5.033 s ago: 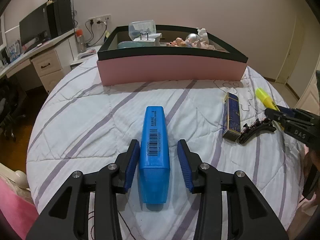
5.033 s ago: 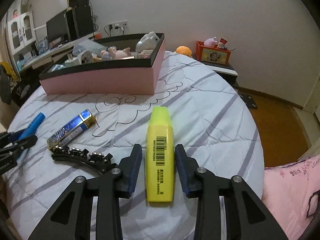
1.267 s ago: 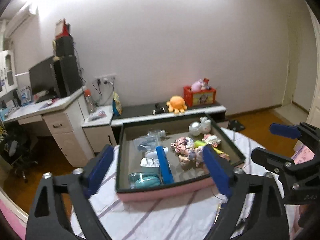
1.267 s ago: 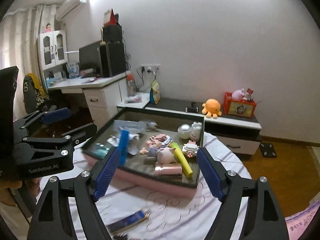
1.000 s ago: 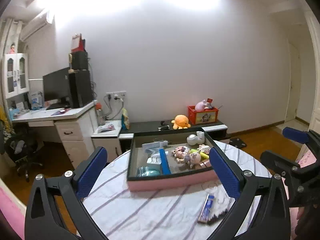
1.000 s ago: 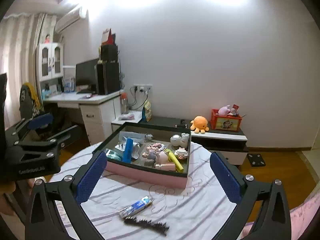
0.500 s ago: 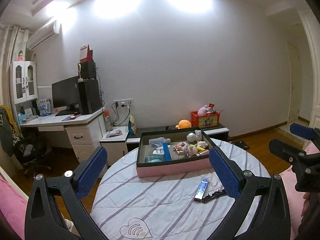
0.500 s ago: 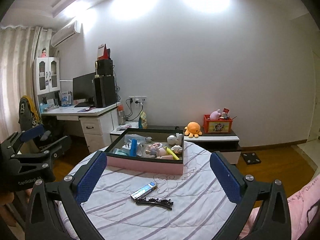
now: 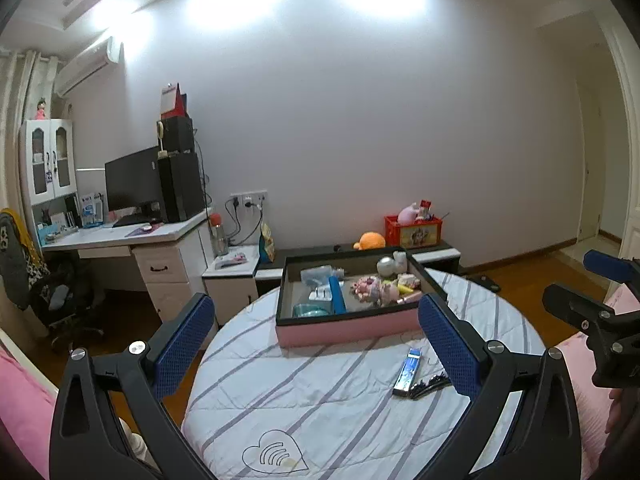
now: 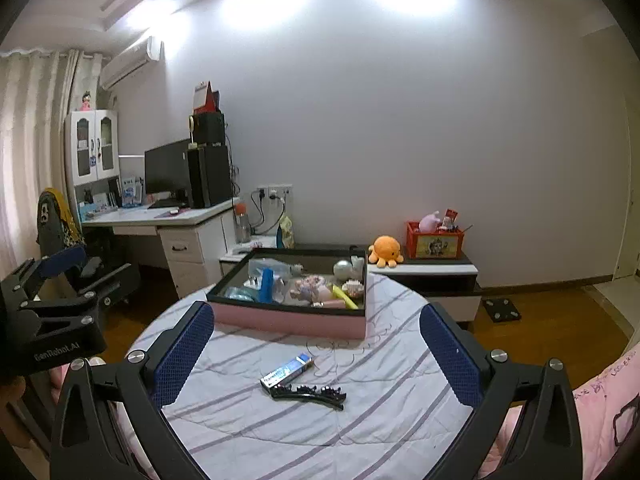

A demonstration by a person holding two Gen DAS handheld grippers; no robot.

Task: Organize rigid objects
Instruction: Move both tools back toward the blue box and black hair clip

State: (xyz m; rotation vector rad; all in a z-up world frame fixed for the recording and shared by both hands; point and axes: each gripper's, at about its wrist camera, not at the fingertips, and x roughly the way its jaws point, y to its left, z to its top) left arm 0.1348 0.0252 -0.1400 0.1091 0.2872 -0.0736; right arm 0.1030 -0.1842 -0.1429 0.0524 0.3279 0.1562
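A pink box with a black rim [image 9: 348, 330] [image 10: 292, 322] sits at the far side of the round striped table [image 9: 312, 400] [image 10: 320, 420]. Inside it lie the blue highlighter [image 9: 337, 300] [image 10: 266, 280], the yellow highlighter [image 10: 346, 297] and several small toys. A blue flat packet [image 9: 408, 371] [image 10: 287, 372] and a black hair clip [image 9: 428, 382] [image 10: 310, 393] lie on the cloth in front of the box. My left gripper [image 9: 316, 340] and right gripper [image 10: 316, 340] are both held high and well back from the table, wide open and empty.
A white desk with monitor and speakers [image 9: 132, 236] [image 10: 172, 216] stands at the left, with a chair [image 9: 24, 264] beside it. A low cabinet with an orange plush [image 10: 386, 250] and a red box [image 9: 414, 230] runs along the far wall. Wooden floor surrounds the table.
Both highlighters went from the table into the box. Over the last second both open grippers have pulled up and back, so the table looks smaller and farther.
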